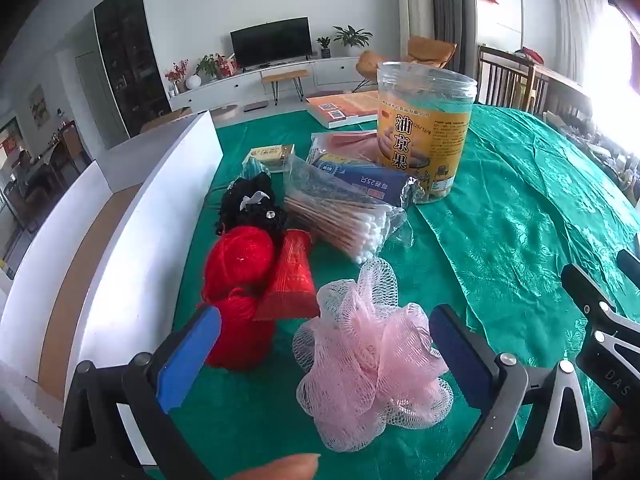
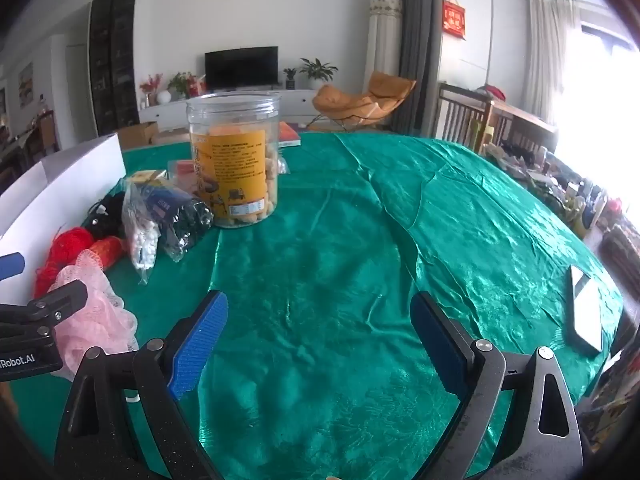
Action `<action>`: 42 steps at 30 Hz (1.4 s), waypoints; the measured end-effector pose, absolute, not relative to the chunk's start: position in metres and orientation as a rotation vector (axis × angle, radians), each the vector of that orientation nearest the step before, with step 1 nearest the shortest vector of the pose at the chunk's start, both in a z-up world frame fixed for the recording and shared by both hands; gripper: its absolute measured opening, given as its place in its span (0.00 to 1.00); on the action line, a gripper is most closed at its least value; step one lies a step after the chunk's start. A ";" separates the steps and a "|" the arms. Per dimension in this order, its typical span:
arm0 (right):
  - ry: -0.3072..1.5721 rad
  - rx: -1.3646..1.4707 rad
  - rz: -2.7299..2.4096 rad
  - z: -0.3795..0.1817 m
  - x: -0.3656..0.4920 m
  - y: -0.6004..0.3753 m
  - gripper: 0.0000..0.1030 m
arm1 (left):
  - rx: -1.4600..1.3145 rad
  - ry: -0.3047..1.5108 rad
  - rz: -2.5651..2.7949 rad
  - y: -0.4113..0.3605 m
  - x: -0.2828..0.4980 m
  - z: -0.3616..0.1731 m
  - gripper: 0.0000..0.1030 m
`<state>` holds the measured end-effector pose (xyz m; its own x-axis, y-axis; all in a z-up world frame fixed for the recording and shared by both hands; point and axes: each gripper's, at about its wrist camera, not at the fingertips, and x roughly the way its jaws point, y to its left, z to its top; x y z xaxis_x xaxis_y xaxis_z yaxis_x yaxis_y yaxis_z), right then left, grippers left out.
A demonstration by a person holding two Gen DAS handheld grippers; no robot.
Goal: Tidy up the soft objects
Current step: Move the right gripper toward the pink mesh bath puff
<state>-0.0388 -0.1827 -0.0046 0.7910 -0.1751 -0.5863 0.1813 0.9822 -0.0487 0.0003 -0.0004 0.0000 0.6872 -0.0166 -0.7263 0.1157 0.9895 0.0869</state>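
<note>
A pink mesh bath pouf (image 1: 372, 360) lies on the green tablecloth (image 1: 520, 220), between the blue pads of my left gripper (image 1: 325, 332). That gripper stands wide open and neither pad presses on the pouf. Just beyond the pouf are a red yarn ball (image 1: 240, 280), a red packet (image 1: 292, 280) and a black hair accessory (image 1: 252, 208). My right gripper (image 2: 320, 340) is open over bare green cloth with nothing between its fingers. In the right wrist view the pouf (image 2: 92, 320) shows at the far left, partly behind a black finger (image 2: 60, 300) of the left gripper.
A bag of cotton swabs (image 1: 344, 216), a blue packet (image 1: 360, 180) and a clear snack jar (image 1: 424, 128) stand behind the soft things. A white box (image 1: 160, 220) runs along the left. A phone (image 2: 586, 312) lies near the table's right edge.
</note>
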 end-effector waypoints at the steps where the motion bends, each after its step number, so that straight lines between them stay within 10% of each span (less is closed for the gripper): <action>1: 0.631 0.013 -0.192 -0.004 -0.039 -0.183 0.91 | 0.126 0.812 -0.078 -0.001 0.001 0.000 1.00; 42: 0.644 0.039 -0.143 -0.010 -0.036 -0.180 0.91 | 0.160 0.833 -0.047 0.002 0.000 -0.006 1.00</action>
<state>-0.0363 -0.1795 -0.0096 0.7900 -0.1206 -0.6011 0.1447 0.9894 -0.0084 0.0001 0.0016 -0.0057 0.6726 0.0212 -0.7397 0.1045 0.9869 0.1233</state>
